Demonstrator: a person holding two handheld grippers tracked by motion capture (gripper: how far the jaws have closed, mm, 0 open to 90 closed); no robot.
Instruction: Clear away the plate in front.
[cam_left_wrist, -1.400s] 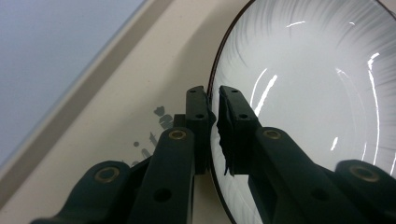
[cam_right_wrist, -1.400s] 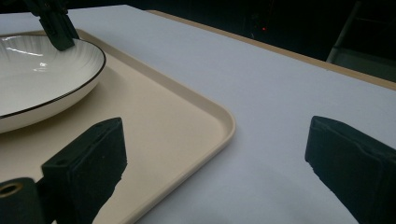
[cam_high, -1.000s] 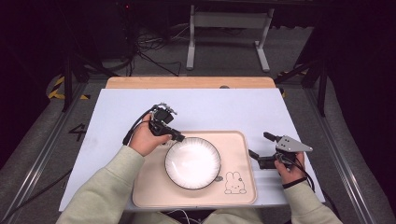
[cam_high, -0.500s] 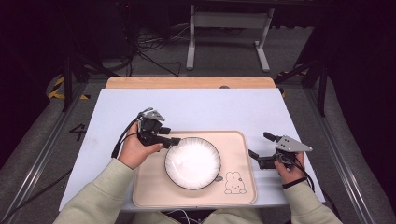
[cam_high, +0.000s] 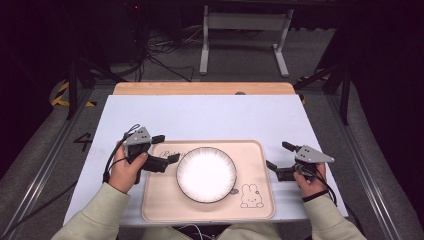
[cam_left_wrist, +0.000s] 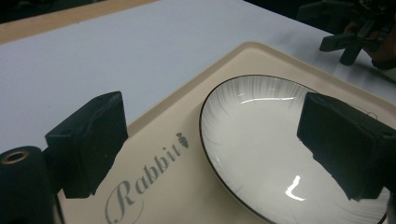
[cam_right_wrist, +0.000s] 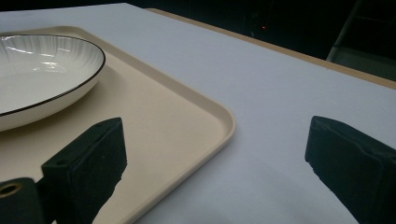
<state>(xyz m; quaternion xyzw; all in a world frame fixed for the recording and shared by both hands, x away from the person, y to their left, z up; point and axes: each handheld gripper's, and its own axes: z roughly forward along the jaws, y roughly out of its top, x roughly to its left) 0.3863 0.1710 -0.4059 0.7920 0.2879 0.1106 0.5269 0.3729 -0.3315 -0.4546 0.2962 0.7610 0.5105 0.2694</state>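
- The pale blue-white tabletop (cam_high: 210, 117) has a bare wooden strip along its far edge.
- A beige rectangular plastic tray (cam_high: 255, 200) with rounded corners lies at the middle of the near edge of the tabletop; the word "Rabbit" (cam_left_wrist: 140, 179) is printed near its far-left corner and a small rabbit drawing (cam_high: 248, 195) near its near-right corner.
- A round white ceramic plate with a thin black rim (cam_high: 206, 174) rests on the tray, about at its centre.
- The left tool (cam_high: 166, 148), held in the left hand (cam_high: 125, 170), hovers over the tray's left edge, its jaws apart and empty, pointing at the plate's left rim.
- The right tool (cam_high: 278, 155), held in the right hand (cam_high: 310, 182), sits just beside the tray's right edge, jaws wide apart and empty; one jaw lies over the tray's edge, the other over the bare tabletop.
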